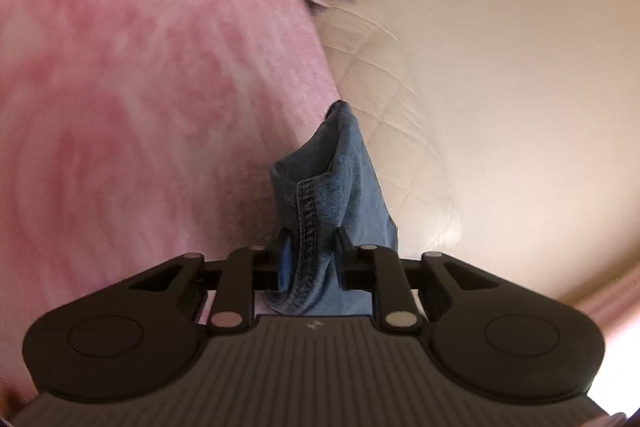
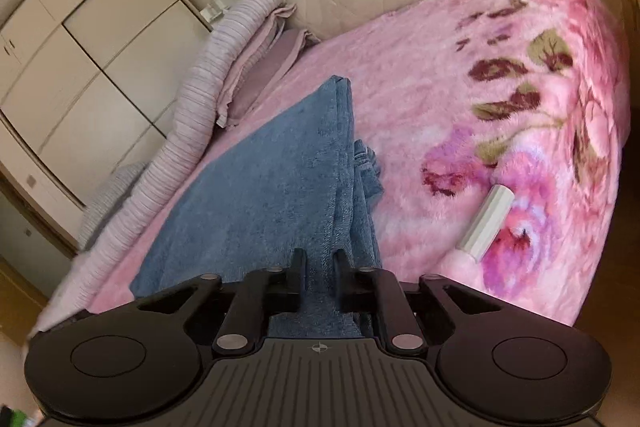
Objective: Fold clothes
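Our left gripper [image 1: 310, 247] pinches the jeans' [image 1: 344, 163] seamed edge. Our right gripper [image 2: 319, 259] clamps blue cloth [image 2: 272, 179] over the pink blanket [image 2: 420, 99].

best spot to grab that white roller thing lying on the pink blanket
Grip the roller across its white barrel, near the middle. It lies flat on the blanket, its long axis slanting, so come from above with the jaws turned square to that axis. The barrel is even in width; the pinkish end nearest the camera is partly hidden by the right gripper, so leave it.
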Demonstrator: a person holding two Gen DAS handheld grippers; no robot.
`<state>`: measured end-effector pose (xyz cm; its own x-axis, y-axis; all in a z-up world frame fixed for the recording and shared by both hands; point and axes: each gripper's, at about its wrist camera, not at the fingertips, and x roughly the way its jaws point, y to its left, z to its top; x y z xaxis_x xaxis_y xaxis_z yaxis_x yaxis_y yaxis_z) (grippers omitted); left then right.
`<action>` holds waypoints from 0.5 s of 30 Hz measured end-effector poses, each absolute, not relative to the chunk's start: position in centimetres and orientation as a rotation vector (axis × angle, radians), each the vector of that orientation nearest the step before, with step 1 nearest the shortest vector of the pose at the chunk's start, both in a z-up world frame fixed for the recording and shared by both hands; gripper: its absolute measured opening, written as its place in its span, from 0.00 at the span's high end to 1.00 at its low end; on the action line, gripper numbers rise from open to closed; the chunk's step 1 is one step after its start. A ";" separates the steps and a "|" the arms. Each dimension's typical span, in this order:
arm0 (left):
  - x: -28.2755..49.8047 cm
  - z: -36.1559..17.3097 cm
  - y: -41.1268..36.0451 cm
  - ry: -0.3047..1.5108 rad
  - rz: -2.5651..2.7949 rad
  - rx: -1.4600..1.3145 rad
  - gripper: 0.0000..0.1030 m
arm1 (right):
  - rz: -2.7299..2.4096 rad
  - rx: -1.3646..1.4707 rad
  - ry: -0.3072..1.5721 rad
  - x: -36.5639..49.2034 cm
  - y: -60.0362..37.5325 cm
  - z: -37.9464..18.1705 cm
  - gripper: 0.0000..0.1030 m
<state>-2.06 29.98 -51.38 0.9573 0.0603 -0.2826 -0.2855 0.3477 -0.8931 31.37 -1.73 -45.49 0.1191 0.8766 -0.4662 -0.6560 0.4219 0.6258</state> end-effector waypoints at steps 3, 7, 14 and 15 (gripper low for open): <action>-1.3 -50.7 31.0 0.274 0.204 -1.094 0.85 | 1.130 0.342 0.950 32.2 -2.3 -45.9 0.93; -0.5 -51.8 31.6 0.383 0.237 -1.048 0.84 | 1.084 0.378 1.000 32.1 -2.1 -47.4 0.93; -2.3 -48.8 30.4 0.366 0.313 -1.014 0.83 | 1.036 0.296 0.961 31.5 -2.4 -45.7 0.78; -2.7 -48.2 30.2 0.359 0.328 -1.005 0.86 | 1.018 0.268 0.940 31.2 -2.4 -45.1 0.75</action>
